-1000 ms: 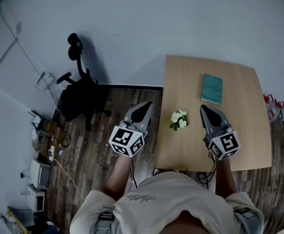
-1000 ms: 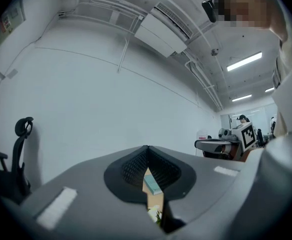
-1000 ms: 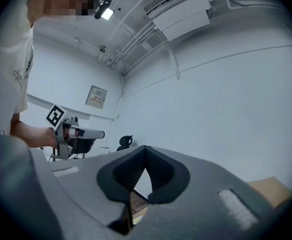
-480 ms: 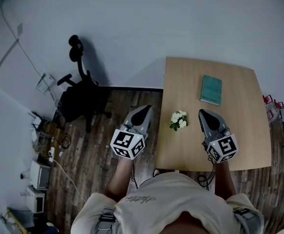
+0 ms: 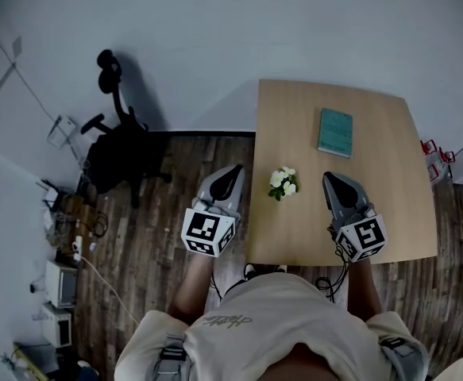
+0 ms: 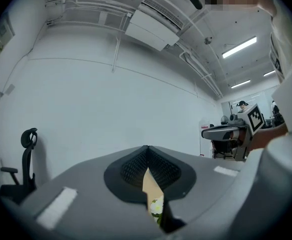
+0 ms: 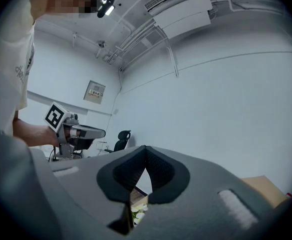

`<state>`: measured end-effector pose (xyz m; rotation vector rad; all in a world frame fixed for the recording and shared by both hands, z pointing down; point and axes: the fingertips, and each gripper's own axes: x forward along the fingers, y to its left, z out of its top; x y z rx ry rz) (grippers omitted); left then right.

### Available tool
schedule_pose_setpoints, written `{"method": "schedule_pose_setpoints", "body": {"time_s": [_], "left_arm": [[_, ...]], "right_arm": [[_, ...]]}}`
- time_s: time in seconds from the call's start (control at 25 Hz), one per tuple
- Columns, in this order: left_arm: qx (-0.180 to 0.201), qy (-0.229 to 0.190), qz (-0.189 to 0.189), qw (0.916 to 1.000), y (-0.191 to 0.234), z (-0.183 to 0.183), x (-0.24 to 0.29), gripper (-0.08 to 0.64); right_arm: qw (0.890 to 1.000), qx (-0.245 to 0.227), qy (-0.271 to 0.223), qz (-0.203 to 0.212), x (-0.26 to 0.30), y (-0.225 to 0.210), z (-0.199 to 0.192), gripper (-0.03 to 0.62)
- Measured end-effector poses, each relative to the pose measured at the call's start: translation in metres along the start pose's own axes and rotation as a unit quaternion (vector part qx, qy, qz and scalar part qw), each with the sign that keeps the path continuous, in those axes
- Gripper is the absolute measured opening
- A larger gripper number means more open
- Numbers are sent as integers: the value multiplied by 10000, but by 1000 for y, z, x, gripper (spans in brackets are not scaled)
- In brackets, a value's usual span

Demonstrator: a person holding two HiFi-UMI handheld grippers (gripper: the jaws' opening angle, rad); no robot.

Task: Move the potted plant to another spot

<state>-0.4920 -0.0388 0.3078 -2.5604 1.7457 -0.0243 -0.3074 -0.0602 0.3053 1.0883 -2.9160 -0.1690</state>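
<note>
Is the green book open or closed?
Closed. The book shows only its green cover, lying flat on the table.

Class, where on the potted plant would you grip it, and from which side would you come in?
On the potted plant, probably low on the pot under the blooms, coming level from the person's side: the flowers spread over the pot and hide it from above. The right gripper, shut, is over the table beside it.
</note>
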Motion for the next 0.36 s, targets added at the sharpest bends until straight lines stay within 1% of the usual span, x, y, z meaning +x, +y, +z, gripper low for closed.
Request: {"method": "schedule_pose_setpoints", "body": {"time_s": [0.08,0.2,0.36], "left_arm": [[-40,8,-22,10000,-3,-1,1,17],[-348,-53,-130,9993,-8,-2,3,17],[-603,-130,-270,9977,-15,-1,11,17]], "right_arm": [[10000,-64,42,-16,-2,0,-1,2],[9999,-79,130,-45,-5,-1,-8,2],[9997,102,186,-76,-7,-8,-18,2]]}}
